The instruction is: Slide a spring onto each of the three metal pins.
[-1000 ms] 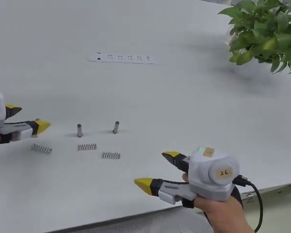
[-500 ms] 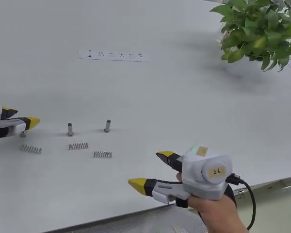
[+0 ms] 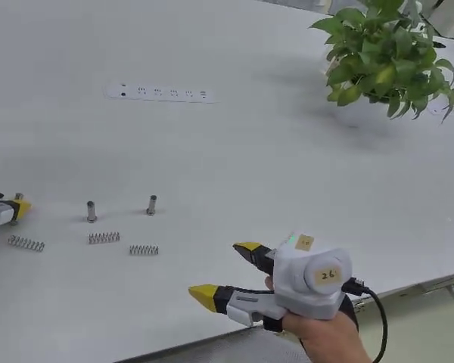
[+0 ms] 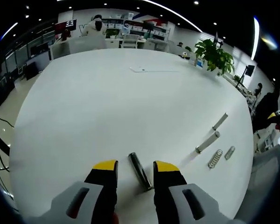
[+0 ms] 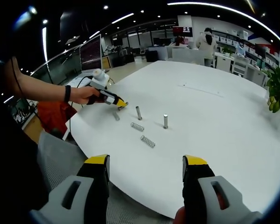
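At the far left of the white bench (image 3: 287, 174) the left gripper (image 4: 136, 165) has its jaws a narrow way apart, with the first pin (image 3: 17, 199) between them but not clamped, and the first spring (image 3: 25, 243) lies flat just in front. Further right the second pin (image 3: 91, 212) and the third pin (image 3: 151, 205) stand upright, the second spring (image 3: 104, 237) and third spring (image 3: 144, 249) lying near their feet, none on a pin. By the near edge the right gripper (image 3: 223, 270) is held wide open and empty, with a power strip (image 3: 163, 93) well back and a potted plant (image 3: 386, 53) at the far right.
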Demonstrator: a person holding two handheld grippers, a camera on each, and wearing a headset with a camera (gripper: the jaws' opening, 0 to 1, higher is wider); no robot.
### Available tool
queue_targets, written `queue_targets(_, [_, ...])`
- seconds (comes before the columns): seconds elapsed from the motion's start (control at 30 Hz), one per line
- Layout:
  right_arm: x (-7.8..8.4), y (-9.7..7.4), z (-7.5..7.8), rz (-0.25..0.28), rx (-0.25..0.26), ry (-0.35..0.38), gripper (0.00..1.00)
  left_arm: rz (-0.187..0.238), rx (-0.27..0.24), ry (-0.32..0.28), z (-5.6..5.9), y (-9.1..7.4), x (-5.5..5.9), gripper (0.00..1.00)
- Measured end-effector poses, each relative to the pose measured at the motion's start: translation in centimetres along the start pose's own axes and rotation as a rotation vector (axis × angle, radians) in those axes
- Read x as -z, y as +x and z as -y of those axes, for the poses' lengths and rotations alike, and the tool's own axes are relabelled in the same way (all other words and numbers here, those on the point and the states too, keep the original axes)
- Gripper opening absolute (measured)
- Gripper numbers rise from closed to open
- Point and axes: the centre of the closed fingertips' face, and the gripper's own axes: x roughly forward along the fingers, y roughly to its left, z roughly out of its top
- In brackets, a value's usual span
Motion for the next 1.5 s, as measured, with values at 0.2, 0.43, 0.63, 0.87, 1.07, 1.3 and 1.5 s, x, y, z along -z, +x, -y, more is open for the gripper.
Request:
queue_targets(0.2, [0.3,0.0,0.0,-0.008,0.000,-0.005,0.62,-0.018,-0.031,0.053,-0.2,0.7,0.3,0.20])
queue_targets(0.43, [0.3,-0.3,0.2,0.002,0.009,-0.001,0.61,-0.026,-0.076,0.061,-0.1,0.9,0.3,0.09])
queue_targets(0.63, [0.8,-0.2,0.0,0.006,0.005,0.016,0.61,-0.033,-0.121,0.085,-0.2,1.3,0.1,0.00])
queue_targets(0.87, [0.7,-0.1,-0.2,0.003,-0.002,0.010,0.61,-0.039,-0.111,0.043,0.0,1.0,0.4,0.00])
queue_targets(1.07, [0.4,-0.3,0.0,0.014,0.004,0.011,0.61,-0.005,-0.099,0.039,1.0,-0.3,-0.3,0.00])
queue_targets(1.3, [0.5,-0.2,-0.2,0.018,0.001,0.013,0.61,0.016,-0.098,0.048,1.2,-0.9,-0.5,0.00])
queue_targets(1.5, [0.4,0.0,-0.7,0.026,-0.008,0.013,0.61,0.034,-0.101,0.047,1.4,-1.8,-1.0,0.00])
